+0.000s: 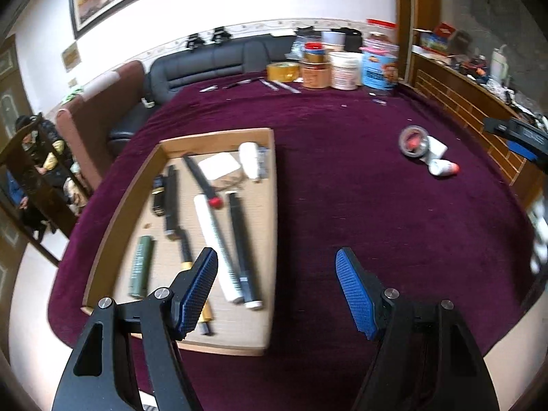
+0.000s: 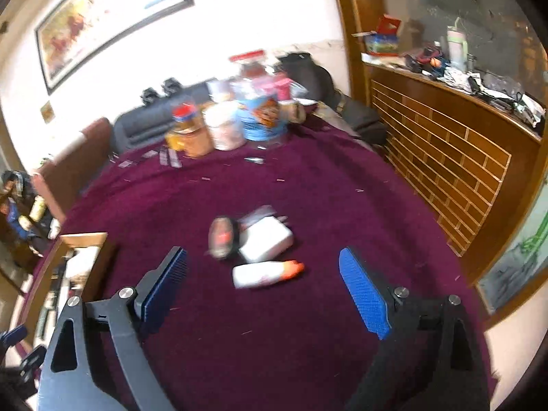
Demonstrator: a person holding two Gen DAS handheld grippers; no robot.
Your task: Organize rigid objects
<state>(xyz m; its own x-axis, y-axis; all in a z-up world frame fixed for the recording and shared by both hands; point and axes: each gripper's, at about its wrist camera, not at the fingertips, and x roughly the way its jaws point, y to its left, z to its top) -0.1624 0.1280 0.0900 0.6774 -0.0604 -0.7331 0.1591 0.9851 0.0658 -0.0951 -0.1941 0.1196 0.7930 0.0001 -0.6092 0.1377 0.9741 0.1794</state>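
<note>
A shallow cardboard tray (image 1: 270,185) lies on the maroon cloth and holds several long items: a white tube (image 1: 214,243), a black pen (image 1: 243,246), a green case (image 1: 140,270) and a white bottle (image 1: 250,161). My left gripper (image 1: 277,291) is open and empty above the tray's right edge. Three loose items lie together on the cloth: a clear tape roll (image 2: 222,238), a white box (image 2: 265,243) and a white bottle with an orange cap (image 2: 265,274). My right gripper (image 2: 263,291) is open and empty just in front of that bottle.
Jars and tubs (image 1: 342,65) stand at the table's far edge, with small flat tools (image 1: 274,85) beside them. A dark sofa (image 1: 202,65) is behind the table. A wooden cabinet (image 2: 445,171) runs along the right side. The tray's corner (image 2: 82,239) shows in the right wrist view.
</note>
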